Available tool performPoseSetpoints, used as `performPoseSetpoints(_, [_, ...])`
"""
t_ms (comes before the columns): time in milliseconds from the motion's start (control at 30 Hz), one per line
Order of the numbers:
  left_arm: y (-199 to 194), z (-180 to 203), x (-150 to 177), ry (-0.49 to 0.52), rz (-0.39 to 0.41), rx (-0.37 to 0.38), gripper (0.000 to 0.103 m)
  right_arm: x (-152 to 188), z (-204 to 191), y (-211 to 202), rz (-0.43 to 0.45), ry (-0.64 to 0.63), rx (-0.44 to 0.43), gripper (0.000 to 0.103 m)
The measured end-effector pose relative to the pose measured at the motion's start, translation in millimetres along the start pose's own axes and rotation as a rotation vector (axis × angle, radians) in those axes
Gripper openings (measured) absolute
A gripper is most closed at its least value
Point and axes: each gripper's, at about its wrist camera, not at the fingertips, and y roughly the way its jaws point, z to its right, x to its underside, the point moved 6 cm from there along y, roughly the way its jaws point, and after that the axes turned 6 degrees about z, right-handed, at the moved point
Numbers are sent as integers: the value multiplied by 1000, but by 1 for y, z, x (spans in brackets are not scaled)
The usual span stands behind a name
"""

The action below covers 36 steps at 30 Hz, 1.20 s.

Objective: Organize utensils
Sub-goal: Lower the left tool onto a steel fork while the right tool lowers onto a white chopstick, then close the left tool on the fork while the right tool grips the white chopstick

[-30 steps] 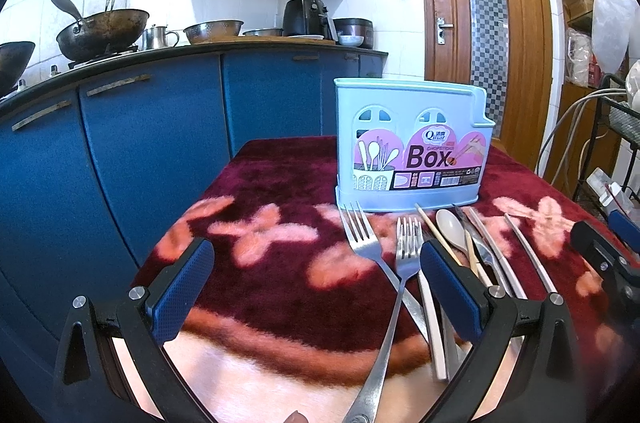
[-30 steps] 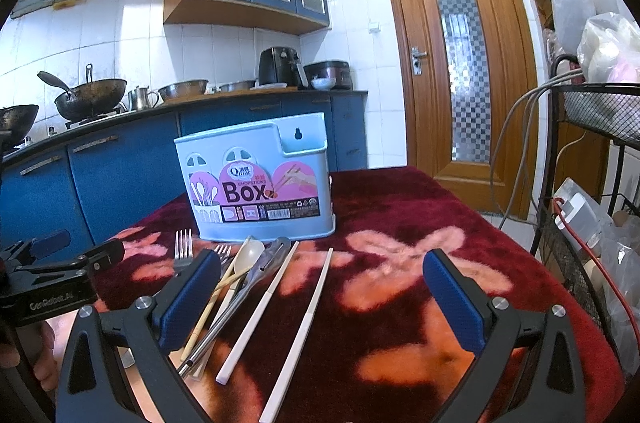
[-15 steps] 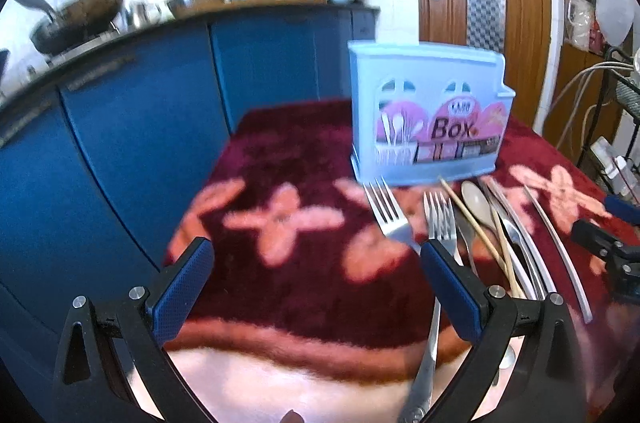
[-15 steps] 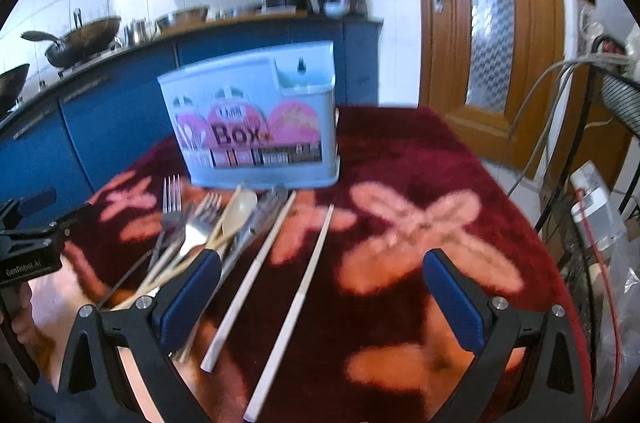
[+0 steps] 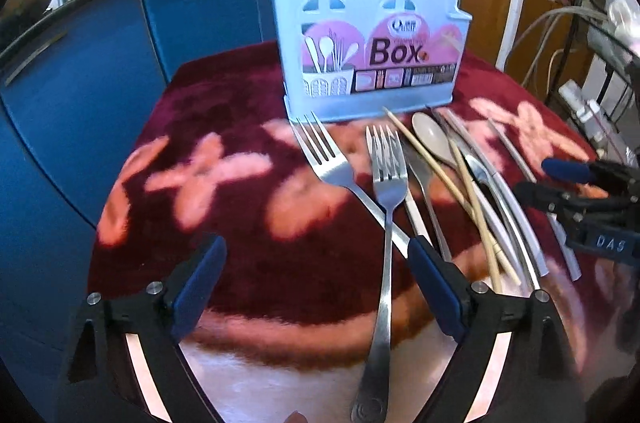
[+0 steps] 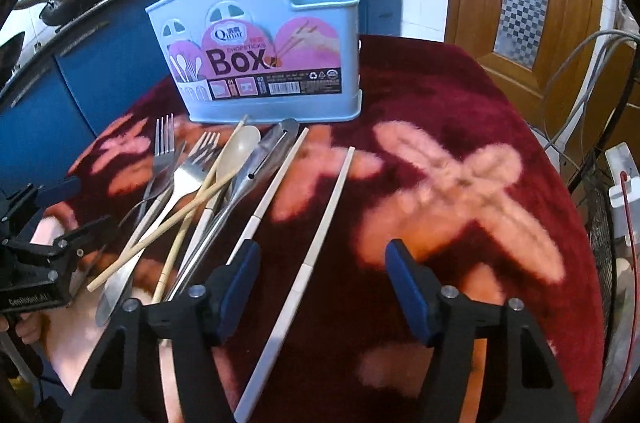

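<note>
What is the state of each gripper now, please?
Left gripper: open, closing, fork handle between its fingers, not gripped.
Right gripper: open, closing, white chopstick between its fingers, not gripped.

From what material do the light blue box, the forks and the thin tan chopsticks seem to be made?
Box: probably moulded plastic, smooth, slightly glossy, with a printed paper label.
Forks: apparently steel, shiny grey with reflections.
Thin tan chopsticks: likely bamboo or wood, matte and pale brown; grain is too small to confirm.
</note>
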Motion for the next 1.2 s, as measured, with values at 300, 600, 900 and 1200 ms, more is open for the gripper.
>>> performPoseSetpoints(300, [18, -5, -6, 9, -57, -10, 89, -8, 6, 8, -54, -7, 1, 49])
performPoseSetpoints(600, [15, -22, 0, -95, -89, 32, 60, -7, 20, 3, -86, 1, -4, 13])
performPoseSetpoints(900, [24, -20, -4, -33, -180, 35, 60, -13, 23, 10, -182, 19, -42, 12])
performPoseSetpoints(1200, [45, -11, -19, 75, -302, 67, 58, -20, 15, 28, -328, -57, -39, 16])
